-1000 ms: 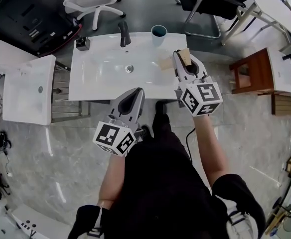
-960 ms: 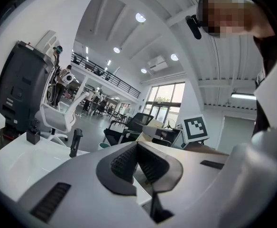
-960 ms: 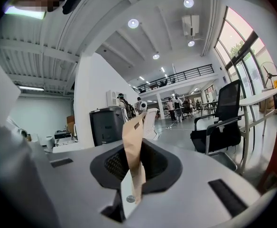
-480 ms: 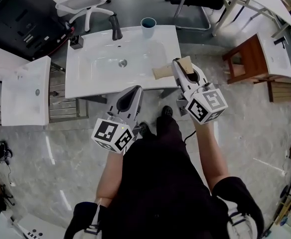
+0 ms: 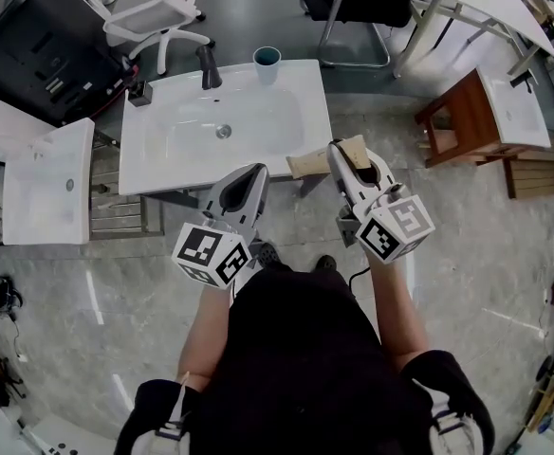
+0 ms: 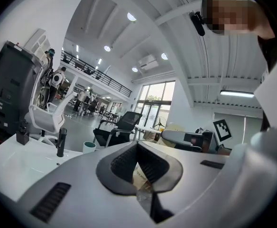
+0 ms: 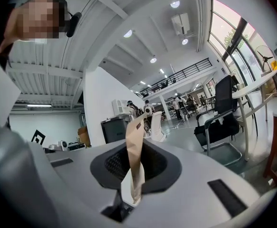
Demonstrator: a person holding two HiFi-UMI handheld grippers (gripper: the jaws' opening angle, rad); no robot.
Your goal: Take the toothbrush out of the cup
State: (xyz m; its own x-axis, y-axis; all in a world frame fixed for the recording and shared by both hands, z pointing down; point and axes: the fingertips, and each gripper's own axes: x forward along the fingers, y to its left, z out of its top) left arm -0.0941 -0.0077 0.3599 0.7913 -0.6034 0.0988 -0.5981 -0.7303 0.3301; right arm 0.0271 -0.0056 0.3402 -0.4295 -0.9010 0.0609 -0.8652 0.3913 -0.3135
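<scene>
A teal cup (image 5: 267,61) stands at the far edge of the white washbasin (image 5: 177,154), right of the black tap (image 5: 206,64); nothing shows sticking out of it. My right gripper (image 5: 339,150) is shut on a long tan paper packet (image 5: 317,159), which juts left past the basin's front right corner. In the right gripper view the packet (image 7: 134,146) stands upright between the pads of that gripper (image 7: 134,163). My left gripper (image 5: 260,172) hangs shut in front of the basin, close to the packet's free end. The cup (image 6: 88,147) appears far off in the left gripper view.
A white office chair (image 5: 158,12) and a black chair (image 5: 353,3) stand behind the basin. A brown wooden stool (image 5: 452,112) is at the right, a second white basin top (image 5: 35,183) at the left, a black case (image 5: 30,55) behind it. Grey marble floor lies below.
Both grippers have drawn back from the basin toward the person, the right one carrying the packet off the basin top to beyond its front edge. The jaws look unchanged.
</scene>
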